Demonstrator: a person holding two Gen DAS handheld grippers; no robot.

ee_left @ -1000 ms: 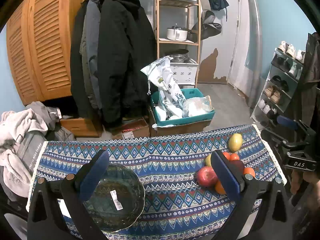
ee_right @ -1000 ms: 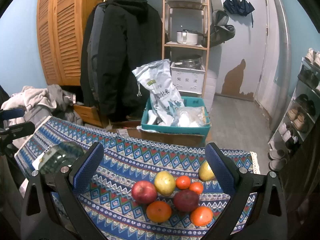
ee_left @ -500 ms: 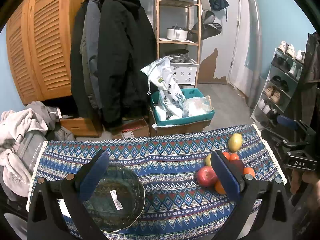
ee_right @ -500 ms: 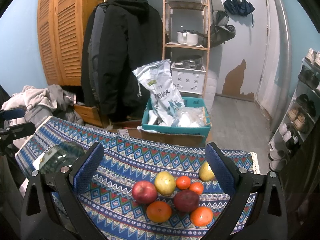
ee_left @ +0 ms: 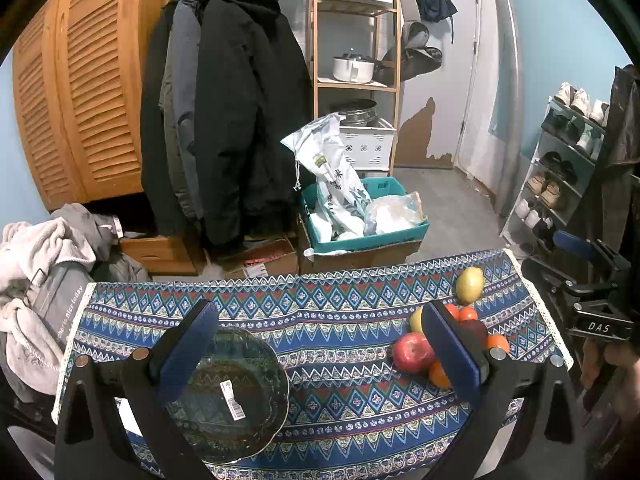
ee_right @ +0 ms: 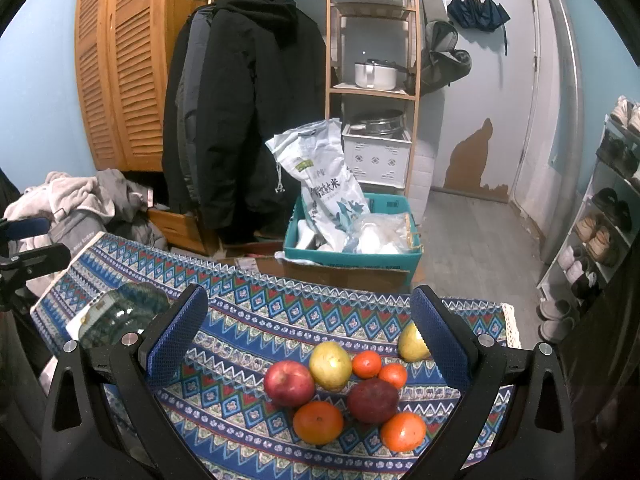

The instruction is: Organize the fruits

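On the left of the desk, draped in a blue zigzag-patterned cloth, sits an empty dark green glass bowl with a white sticker inside. To the right the fruit lies clustered: a red apple, a yellow pear, two small tangerines, a dark purple-red apple and two larger oranges, with a second yellow pear apart at the far right. The left view hides much of this cluster behind a blue pad; the right view shows each fruit. The left tool hovers spread wide, the bowl just under its left finger. The right tool is equally wide and empty, the cluster between its fingers.
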